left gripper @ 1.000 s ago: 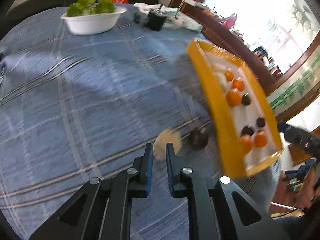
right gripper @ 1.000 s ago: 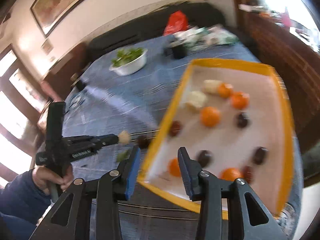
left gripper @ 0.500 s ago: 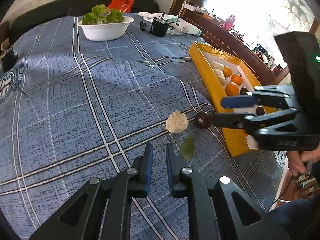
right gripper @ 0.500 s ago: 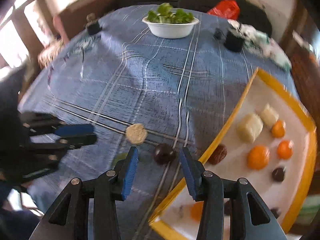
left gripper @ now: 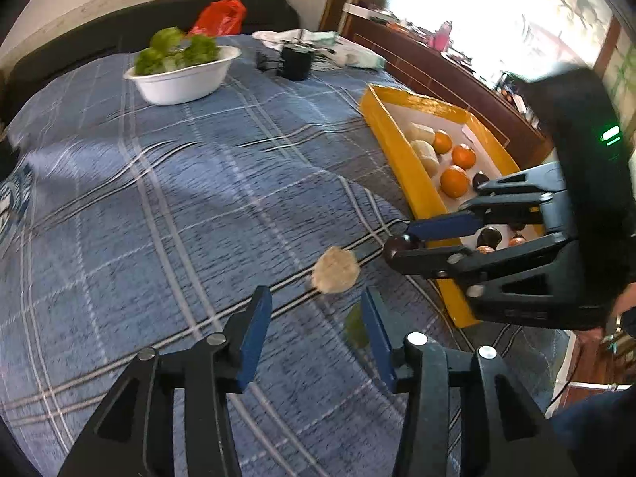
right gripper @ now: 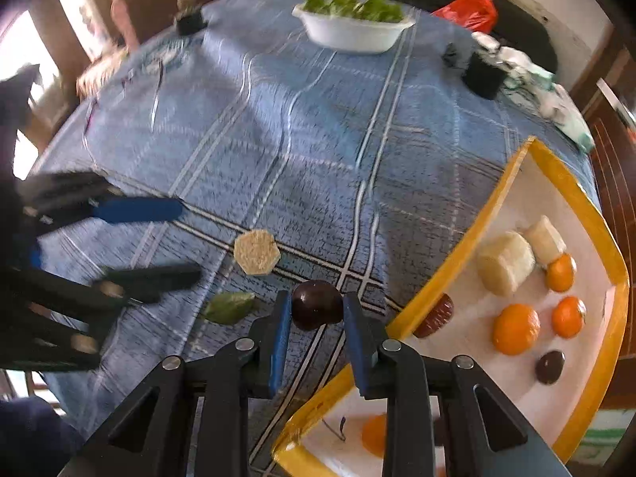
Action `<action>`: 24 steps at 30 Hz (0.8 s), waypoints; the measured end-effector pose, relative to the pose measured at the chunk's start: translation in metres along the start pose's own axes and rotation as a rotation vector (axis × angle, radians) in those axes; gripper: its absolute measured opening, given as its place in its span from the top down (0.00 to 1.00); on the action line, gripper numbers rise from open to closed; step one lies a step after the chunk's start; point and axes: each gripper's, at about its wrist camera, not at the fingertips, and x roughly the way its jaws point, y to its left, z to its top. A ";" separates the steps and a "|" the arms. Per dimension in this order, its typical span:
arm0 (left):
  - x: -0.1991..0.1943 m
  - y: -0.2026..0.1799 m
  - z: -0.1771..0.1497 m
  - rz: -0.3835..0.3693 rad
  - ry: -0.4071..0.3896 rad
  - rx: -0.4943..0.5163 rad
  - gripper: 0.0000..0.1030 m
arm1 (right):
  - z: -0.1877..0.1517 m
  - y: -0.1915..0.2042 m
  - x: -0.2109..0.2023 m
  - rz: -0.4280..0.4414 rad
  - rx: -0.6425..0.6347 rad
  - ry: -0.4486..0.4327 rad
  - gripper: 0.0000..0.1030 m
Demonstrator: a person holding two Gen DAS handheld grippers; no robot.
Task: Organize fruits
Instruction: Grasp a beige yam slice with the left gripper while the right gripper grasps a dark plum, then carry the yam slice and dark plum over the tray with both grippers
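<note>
The right gripper (right gripper: pixel 314 318) has its fingers closing on a dark round fruit (right gripper: pixel 317 305), whose sides meet both blue pads; the fruit sits on the blue plaid cloth of the desk (right gripper: pixel 302 151), just beside the near long wall of the yellow tray (right gripper: pixel 449 262). The left gripper (left gripper: pixel 314 330) has its fingers opening, with nothing between them; a beige hexagonal piece (left gripper: pixel 335 270) lies just ahead of their tips and a green leaf (left gripper: pixel 355 328) lies beside the right-hand finger. Inside the tray are oranges (right gripper: pixel 516 329), pale blocks (right gripper: pixel 505 263) and other dark fruits (right gripper: pixel 549 366), with bare white floor toward its far corner. The two grippers stand near each other, with the beige piece between them. Beyond them the cloth is open up to a white bowl of greens (left gripper: pixel 183 75) and a black cup (left gripper: pixel 295 63) at the far edge. The tray's outer long wall runs close along the desk's edge. No readable writing shows.
</note>
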 end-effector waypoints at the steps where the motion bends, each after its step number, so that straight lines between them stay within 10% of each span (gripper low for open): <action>1: 0.005 -0.003 0.002 0.002 0.008 0.009 0.54 | -0.002 -0.004 -0.009 0.008 0.028 -0.028 0.72; 14: 0.046 -0.020 0.015 0.107 0.025 0.037 0.72 | -0.048 -0.015 -0.083 0.076 0.268 -0.212 0.72; 24: -0.005 -0.018 -0.018 0.290 -0.052 0.009 0.72 | -0.051 0.011 -0.074 0.120 0.281 -0.221 0.72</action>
